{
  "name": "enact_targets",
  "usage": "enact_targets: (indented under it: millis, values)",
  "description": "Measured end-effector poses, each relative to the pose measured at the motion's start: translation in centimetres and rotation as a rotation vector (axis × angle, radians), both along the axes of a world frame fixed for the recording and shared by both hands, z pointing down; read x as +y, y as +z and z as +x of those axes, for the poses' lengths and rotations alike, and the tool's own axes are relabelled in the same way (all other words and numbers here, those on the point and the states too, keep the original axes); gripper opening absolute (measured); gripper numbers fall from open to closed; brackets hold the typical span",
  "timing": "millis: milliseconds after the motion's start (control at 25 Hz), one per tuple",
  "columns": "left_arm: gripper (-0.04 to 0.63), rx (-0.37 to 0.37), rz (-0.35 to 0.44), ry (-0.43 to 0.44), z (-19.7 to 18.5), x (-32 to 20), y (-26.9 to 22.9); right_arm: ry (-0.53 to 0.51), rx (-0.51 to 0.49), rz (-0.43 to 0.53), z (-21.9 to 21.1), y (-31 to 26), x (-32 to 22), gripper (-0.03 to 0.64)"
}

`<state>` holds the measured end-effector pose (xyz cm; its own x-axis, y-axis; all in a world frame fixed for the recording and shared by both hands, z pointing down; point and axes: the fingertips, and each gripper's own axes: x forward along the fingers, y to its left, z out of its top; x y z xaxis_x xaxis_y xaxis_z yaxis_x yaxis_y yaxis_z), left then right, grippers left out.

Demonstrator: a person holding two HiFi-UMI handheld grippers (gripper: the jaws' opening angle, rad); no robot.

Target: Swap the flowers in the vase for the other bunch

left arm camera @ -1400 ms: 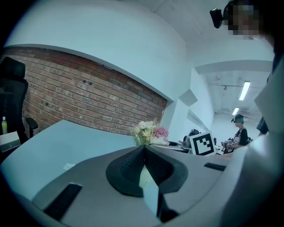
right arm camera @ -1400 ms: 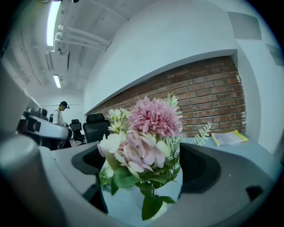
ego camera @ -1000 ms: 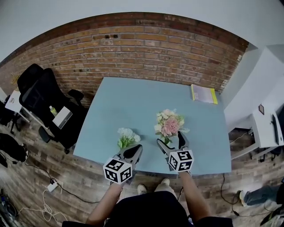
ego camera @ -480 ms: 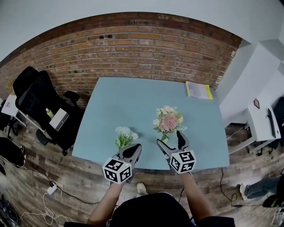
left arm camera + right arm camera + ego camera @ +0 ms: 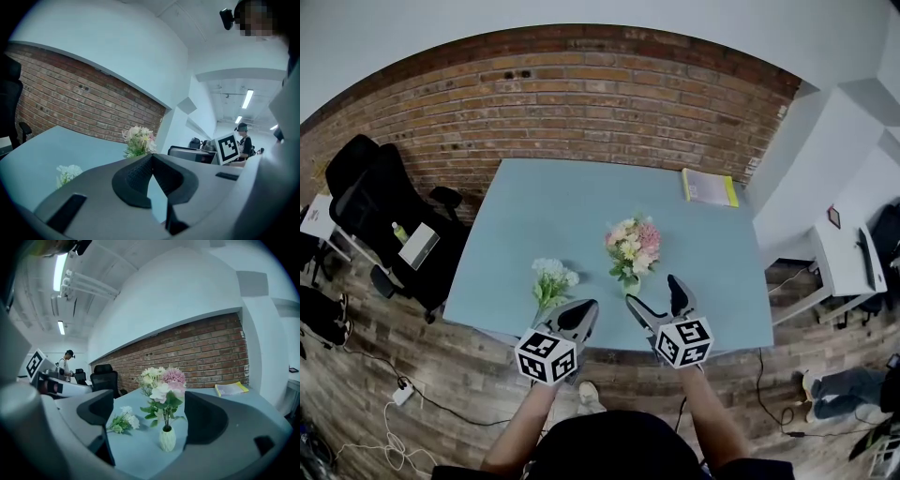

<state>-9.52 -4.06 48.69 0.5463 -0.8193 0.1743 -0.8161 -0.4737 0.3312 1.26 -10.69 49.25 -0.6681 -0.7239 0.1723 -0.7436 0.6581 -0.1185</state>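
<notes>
A small white ribbed vase stands near the front of the blue table, holding a pink, cream and white bouquet. A second bunch of white flowers with green stems lies flat to the vase's left. My right gripper hangs open just in front of the vase, with the vase seen between its jaws but apart from them. My left gripper is shut and empty at the table's front edge, right of the lying bunch.
A yellow-edged booklet lies at the table's far right corner. A brick wall runs behind. Black office chairs stand to the left, a white desk to the right. A person stands far off.
The head view has swung, so table, vase and lying bunch sit further left and slightly higher in the picture. Both grippers stay low in front; the vase now stands further ahead of the right gripper's jaws.
</notes>
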Motion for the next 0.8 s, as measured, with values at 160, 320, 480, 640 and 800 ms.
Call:
enact_targets:
  millis: [160,320,480,640,800]
  values:
    - [0.009,-0.006,0.004,-0.002,1.3,1.0,-0.4,-0.013,-0.007,0.014,0.9,-0.8,1.3,0.476]
    - [0.009,-0.023,0.013,0.01,2.8,2.3,-0.6,-0.016,-0.013,0.028,1.8,-1.2,2.9,0.437]
    - [0.009,-0.031,0.025,0.007,4.3,3.5,-1.0,-0.01,-0.03,0.03,3.0,-1.6,4.6,0.325]
    - [0.009,-0.034,0.026,0.007,5.6,5.3,-1.1,0.003,-0.032,0.039,4.4,-1.8,6.6,0.245]
    - [0.009,-0.041,0.029,0.005,6.6,7.1,-1.2,0.007,-0.027,0.049,5.6,-2.1,8.6,0.186]
